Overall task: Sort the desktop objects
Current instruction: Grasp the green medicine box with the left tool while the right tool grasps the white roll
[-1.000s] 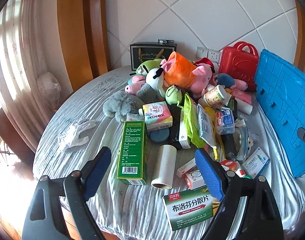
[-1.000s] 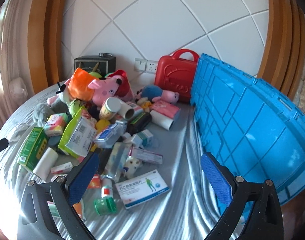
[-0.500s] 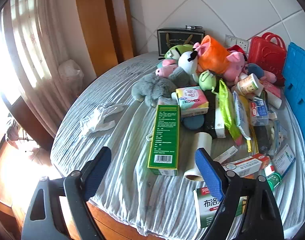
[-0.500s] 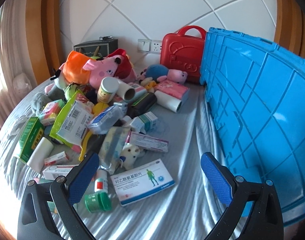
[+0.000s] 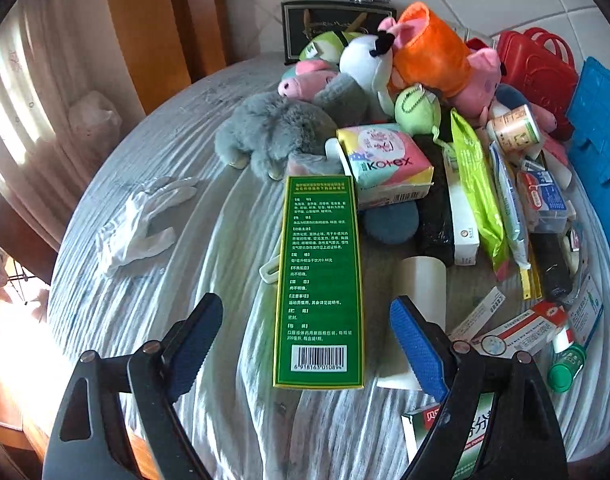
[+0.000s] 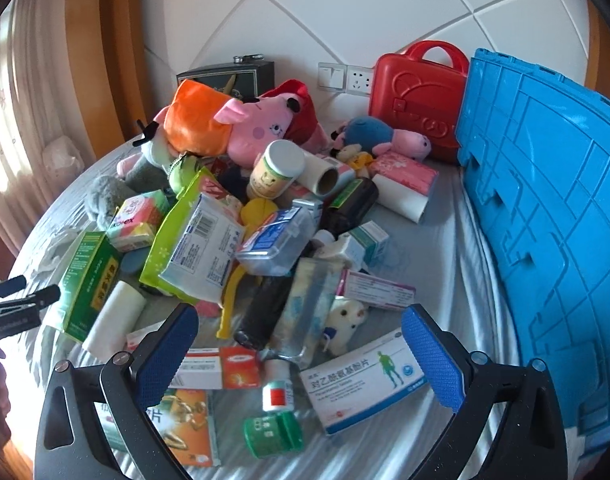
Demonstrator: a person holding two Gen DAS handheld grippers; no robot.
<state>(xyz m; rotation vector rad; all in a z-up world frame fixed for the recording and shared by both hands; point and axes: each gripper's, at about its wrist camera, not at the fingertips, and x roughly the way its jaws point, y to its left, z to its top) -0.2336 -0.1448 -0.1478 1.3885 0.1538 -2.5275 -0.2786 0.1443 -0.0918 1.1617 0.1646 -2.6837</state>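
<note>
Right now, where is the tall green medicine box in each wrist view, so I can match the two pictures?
Left wrist: green box lies lengthwise at centre, between the open left gripper's fingers, barcode end nearest.
Right wrist: same box at the left edge, beside the white roll.
Shared landmark: the Kotex pack just beyond the box's far end.

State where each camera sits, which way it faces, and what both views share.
Left wrist: on the left gripper, angled down at the tall green cardboard box between its open blue-padded fingers.
Right wrist: on the right gripper, open, facing the clutter and the big blue plastic crate; the left gripper shows at its left edge.
Shared: green box, orange plush.
</note>
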